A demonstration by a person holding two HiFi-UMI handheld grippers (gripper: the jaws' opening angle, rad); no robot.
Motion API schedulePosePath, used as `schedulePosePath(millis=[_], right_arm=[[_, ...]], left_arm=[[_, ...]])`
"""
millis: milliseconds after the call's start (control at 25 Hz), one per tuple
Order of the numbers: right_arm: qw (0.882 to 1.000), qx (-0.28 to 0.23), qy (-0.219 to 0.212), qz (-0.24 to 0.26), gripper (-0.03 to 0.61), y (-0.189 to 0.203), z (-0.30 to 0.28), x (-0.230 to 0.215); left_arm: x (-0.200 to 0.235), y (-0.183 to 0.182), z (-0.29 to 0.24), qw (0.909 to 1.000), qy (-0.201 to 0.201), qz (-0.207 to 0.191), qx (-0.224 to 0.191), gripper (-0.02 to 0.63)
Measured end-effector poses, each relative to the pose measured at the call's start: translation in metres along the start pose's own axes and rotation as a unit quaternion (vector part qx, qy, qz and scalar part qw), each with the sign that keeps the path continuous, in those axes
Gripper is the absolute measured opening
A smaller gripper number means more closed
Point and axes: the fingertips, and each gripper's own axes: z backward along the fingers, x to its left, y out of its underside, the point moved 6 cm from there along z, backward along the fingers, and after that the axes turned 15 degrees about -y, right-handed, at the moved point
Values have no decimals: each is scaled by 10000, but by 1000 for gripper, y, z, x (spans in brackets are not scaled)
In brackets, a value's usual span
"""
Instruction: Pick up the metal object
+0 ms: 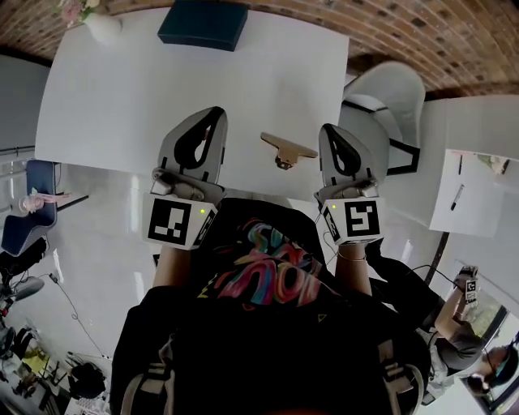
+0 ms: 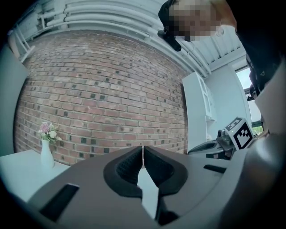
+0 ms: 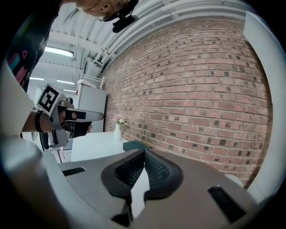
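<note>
White counter (image 1: pixel 122 105) holds the metal object (image 1: pixel 285 150) between our two closed, empty pairs of jaws. We judge it light, stiff and slick, so we would pinch its flat bar.

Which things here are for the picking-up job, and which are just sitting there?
For the job:
- metal object, lying on the white table
- left gripper, jaws shut, empty
- right gripper, jaws shut, empty

Just lying about:
- dark blue box
- vase of flowers
</note>
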Motion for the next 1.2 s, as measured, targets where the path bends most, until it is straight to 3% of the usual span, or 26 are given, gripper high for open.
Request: schedulePosePath(millis=[200,360,840,1080,1160,1200], right_arm=[[9999,-84,33,-88,18,-2,-6,-3],[9992,388,-10,-90,18,9,-6,-4],[9996,93,-245,-71,18,18,-9,0],[9963,574,-581,-283,22,46,-6,5],[9940,689,-730,-438,105,55,-6,7],[9930,739,-789,-481,106,60,-5,8]], left_arm=[[0,6,-8,9999,91,19,73,31],[2,13,-13,9998,112,56,143,31],[4,20,-8,9996,115,40,237,31],[1,24,-5,9991,218,9,352,31],[-1,26,-3,9988,246,15,425,31],[-2,27,-2,9986,261,18,453,31]])
